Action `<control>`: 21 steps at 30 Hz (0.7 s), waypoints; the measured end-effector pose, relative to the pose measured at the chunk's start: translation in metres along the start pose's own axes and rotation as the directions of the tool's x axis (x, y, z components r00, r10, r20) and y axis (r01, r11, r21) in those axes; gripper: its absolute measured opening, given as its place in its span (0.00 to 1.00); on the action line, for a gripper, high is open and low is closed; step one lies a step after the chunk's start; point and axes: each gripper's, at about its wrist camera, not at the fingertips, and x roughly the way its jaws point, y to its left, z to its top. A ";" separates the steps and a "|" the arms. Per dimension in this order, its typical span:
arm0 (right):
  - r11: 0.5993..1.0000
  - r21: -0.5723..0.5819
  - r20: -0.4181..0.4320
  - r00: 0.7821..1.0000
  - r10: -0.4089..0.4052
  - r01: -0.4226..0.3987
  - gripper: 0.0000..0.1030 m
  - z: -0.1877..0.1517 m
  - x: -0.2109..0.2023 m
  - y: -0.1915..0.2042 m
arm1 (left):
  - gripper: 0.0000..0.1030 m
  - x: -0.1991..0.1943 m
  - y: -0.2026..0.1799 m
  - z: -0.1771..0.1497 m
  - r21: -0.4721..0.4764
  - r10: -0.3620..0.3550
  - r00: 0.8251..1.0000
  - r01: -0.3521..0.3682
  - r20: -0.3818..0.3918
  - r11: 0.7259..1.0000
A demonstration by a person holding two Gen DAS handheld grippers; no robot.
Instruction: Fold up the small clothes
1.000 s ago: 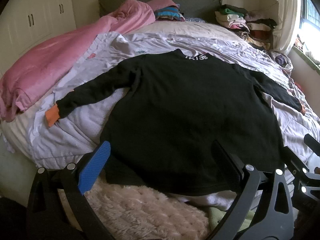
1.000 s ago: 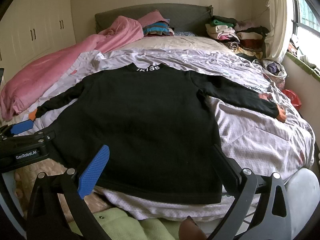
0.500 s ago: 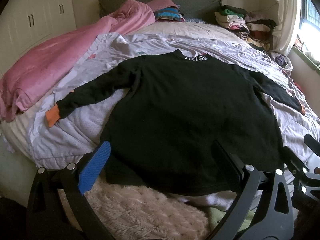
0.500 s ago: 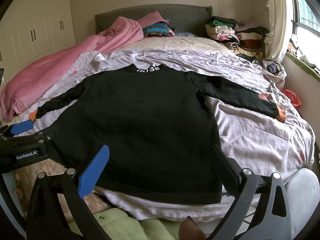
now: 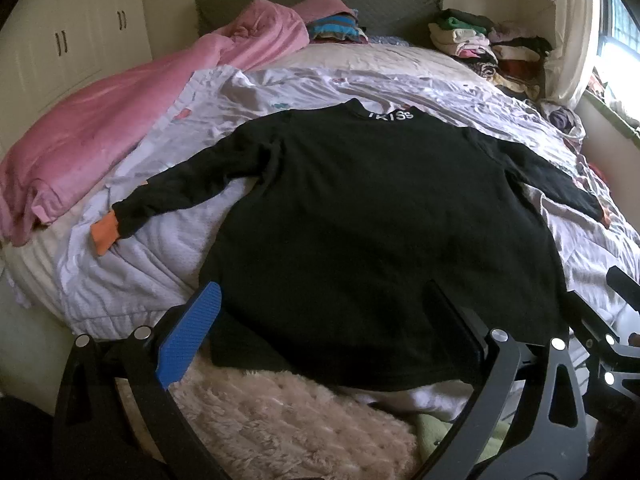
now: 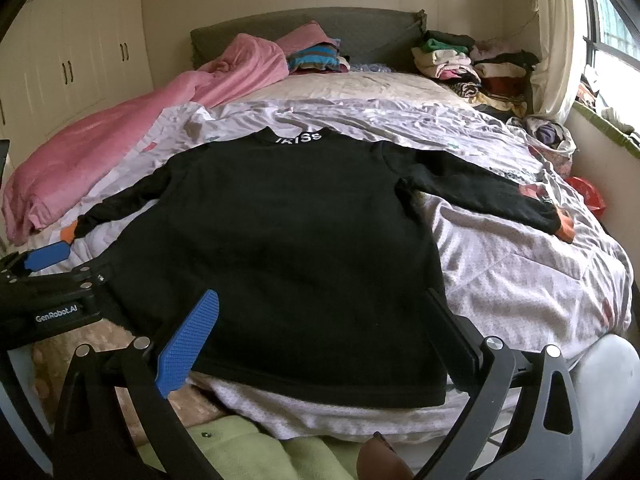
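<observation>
Nothing has moved since the earlier frames: both views match, grippers and garment sit where they were.

Long-sleeved black knit sweater (image 5: 376, 224) (image 6: 296, 240) lies flat and face-down-or-up (cannot tell) on the wrinkled pale lilac bedsheet (image 5: 132, 272) (image 6: 520, 280), collar with white lettering toward the headboard, hem at the near bed edge. Both sleeves are spread outward; orange cuff on the left sleeve (image 5: 105, 234) and orange cuff on the right sleeve (image 6: 565, 226) both rest on the sheet.

Left gripper (image 5: 324, 324) hovers over the hem area, fingers spread wide, pinching nothing; blue ribbed pad (image 5: 188, 340) sits over the sweater's lower left corner. Right gripper (image 6: 320, 328) hovers over the hem too, fingers spread wide, nothing between them. Left tool is also visible at the left edge of the right wrist view, beside the sweater's left side.

Fluffy cream blanket (image 5: 288, 424) lies under the hem at the near edge. Rumpled pink duvet (image 5: 100, 132) (image 6: 120, 136) runs along the left side of the bed. Stack of folded clothes (image 5: 480, 40) (image 6: 472, 64) sits at the far right by the grey padded headboard (image 6: 360, 28).
</observation>
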 end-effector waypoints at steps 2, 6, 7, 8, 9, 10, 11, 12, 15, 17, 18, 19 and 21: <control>1.000 -0.001 0.002 1.000 0.001 -0.001 0.96 0.001 0.000 0.001 | 0.92 -0.002 0.001 0.001 -0.001 -0.001 1.000 0.001 -0.001 1.000; 1.000 0.000 0.003 1.000 0.002 -0.002 0.96 0.001 0.000 0.001 | 0.92 0.000 0.000 0.000 0.000 -0.002 1.000 0.002 0.000 1.000; 1.000 -0.001 0.002 1.000 0.002 -0.002 0.96 0.001 0.000 0.001 | 0.92 -0.001 0.000 0.000 0.001 -0.001 1.000 0.001 0.000 1.000; 1.000 -0.002 0.001 1.000 0.003 -0.003 0.96 0.001 0.000 0.002 | 0.92 0.000 0.000 0.000 0.001 0.002 1.000 -0.002 0.001 1.000; 1.000 -0.001 0.001 1.000 0.003 -0.003 0.96 0.001 0.000 0.002 | 0.92 0.000 0.000 0.000 0.002 0.002 1.000 -0.002 0.002 1.000; 1.000 -0.001 0.001 1.000 0.004 -0.004 0.96 0.001 0.000 0.002 | 0.92 -0.003 -0.001 0.001 0.003 0.003 1.000 -0.003 0.002 1.000; 1.000 -0.004 0.001 1.000 0.005 -0.005 0.96 0.001 0.001 0.002 | 0.92 -0.003 -0.001 0.000 0.002 0.002 1.000 -0.002 0.002 1.000; 1.000 -0.006 0.001 1.000 0.006 -0.006 0.96 0.001 0.001 0.003 | 0.92 -0.003 -0.001 0.000 0.002 0.001 1.000 -0.001 0.002 1.000; 1.000 -0.008 0.002 1.000 0.008 -0.008 0.96 0.001 0.003 0.003 | 0.92 -0.003 -0.001 0.000 0.003 0.004 1.000 -0.004 0.003 1.000; 1.000 -0.012 0.005 1.000 0.006 -0.006 0.96 0.002 0.004 0.004 | 0.92 -0.004 -0.002 0.003 0.008 0.002 1.000 -0.002 -0.001 1.000; 1.000 -0.017 0.006 1.000 0.009 -0.009 0.96 0.004 0.004 0.005 | 0.92 -0.006 -0.002 0.004 0.009 0.001 1.000 -0.001 -0.004 1.000; 1.000 -0.018 0.009 1.000 0.009 -0.008 0.96 0.005 0.004 0.005 | 0.92 -0.005 -0.002 0.005 0.010 0.000 1.000 0.000 -0.007 1.000; 1.000 -0.025 0.017 1.000 0.004 -0.004 0.96 0.010 0.005 0.004 | 0.92 -0.004 0.000 0.009 0.010 -0.003 1.000 0.003 -0.014 1.000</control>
